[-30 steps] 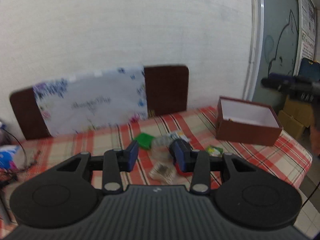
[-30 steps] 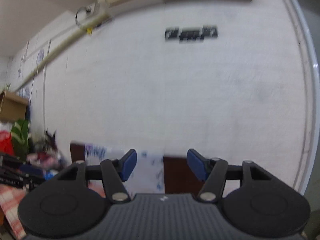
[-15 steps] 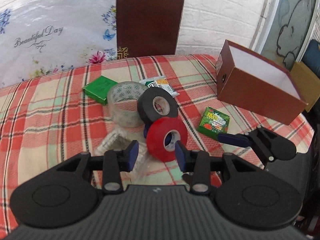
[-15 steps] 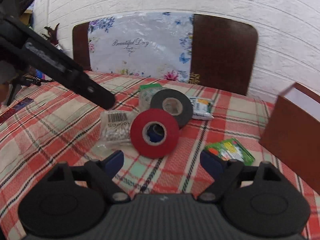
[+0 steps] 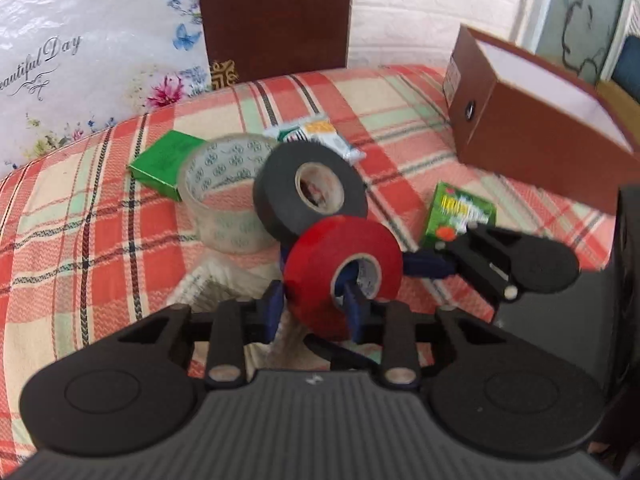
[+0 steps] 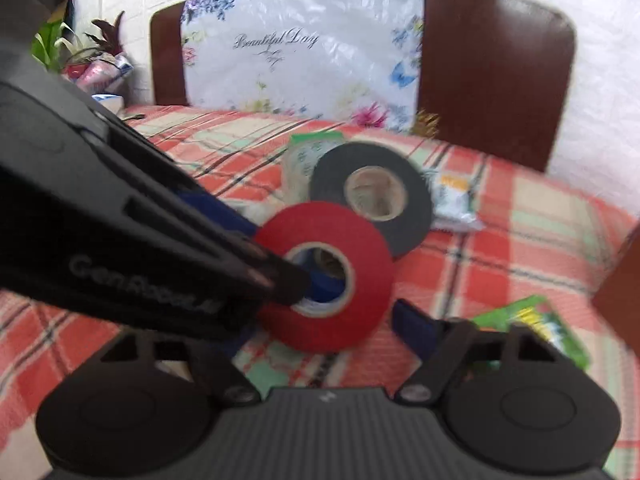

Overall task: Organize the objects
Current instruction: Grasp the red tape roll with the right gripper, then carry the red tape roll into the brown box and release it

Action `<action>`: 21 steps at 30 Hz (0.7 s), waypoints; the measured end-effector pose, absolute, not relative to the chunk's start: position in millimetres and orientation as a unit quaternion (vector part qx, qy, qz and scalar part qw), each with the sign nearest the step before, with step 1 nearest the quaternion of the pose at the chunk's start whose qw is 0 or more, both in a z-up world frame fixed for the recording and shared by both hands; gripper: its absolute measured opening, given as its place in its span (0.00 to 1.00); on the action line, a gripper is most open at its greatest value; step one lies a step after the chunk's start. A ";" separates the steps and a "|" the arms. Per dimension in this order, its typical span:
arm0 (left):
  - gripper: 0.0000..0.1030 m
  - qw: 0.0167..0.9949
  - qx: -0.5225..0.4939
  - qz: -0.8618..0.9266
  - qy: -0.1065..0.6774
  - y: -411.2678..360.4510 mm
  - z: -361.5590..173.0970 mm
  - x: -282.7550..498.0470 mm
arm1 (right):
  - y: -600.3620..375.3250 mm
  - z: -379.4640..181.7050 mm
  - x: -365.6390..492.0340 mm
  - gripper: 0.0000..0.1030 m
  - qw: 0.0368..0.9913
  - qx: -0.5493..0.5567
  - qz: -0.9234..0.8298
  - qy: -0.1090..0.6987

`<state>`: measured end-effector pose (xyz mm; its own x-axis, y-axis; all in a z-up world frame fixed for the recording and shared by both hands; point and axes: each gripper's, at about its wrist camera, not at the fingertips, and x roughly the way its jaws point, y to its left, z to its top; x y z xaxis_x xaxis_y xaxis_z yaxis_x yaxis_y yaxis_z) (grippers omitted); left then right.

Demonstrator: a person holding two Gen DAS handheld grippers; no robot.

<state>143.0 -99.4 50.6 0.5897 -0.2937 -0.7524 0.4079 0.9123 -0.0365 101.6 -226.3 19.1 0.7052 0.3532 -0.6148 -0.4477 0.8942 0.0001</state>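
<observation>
The work surface is a table (image 5: 120, 216) under a red, cream and green plaid cloth, pushed up to a white brick wall (image 5: 400, 8). At the far edge stand dark brown chair backs (image 5: 276, 16), one draped with a white floral plastic sheet (image 6: 304, 52) that reads "Beautiful Day" in script. Far right sits an open brown box (image 5: 532, 128) with a white interior; its end label is too small to read. My left tongs (image 5: 314, 310) are clamped across the wall of the red tape roll (image 5: 342, 276), one blue pad against the outer rim and the other inside the core; the roll stands tilted at the near centre of the table. Just behind it the black tape roll (image 5: 310, 192) leans on the clear tape roll (image 5: 224, 196), which carries a printed pattern. A plain green box (image 5: 164, 162) lies far left of the clear roll, a white sachet (image 5: 320, 138) with unreadable print lies behind the black roll, and a green packet (image 5: 460, 210) with blurred yellow lettering lies to the right. A clear bag of small parts (image 5: 216, 280) lies under my left pad. My right tongs (image 6: 320, 332) are spread wide, flanking the near side of the red roll; I cannot tell whether they touch it. The left tongs' body reads "GenRobot.AI" in the right view.
</observation>
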 end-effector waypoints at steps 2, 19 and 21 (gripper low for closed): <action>0.29 0.891 0.070 -0.206 0.398 -103.9 65.2 136.5 | -233.4 25.5 93.9 0.69 0.928 -0.065 0.211 0.300; 0.30 0.890 0.044 -0.348 0.292 -293.0 139.1 162.9 | -406.9 100.0 70.2 0.69 0.989 -0.052 -0.003 0.138; 0.30 0.884 0.034 -0.357 0.299 -313.8 133.1 172.8 | -430.9 98.4 79.6 0.69 0.987 -0.042 -0.018 0.153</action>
<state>172.8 -313.8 133.1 0.5654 -0.6114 -0.5536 0.6526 0.7421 -0.1530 79.6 -430.9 98.4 0.9528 -0.0484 -0.2998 0.0227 0.9958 -0.0886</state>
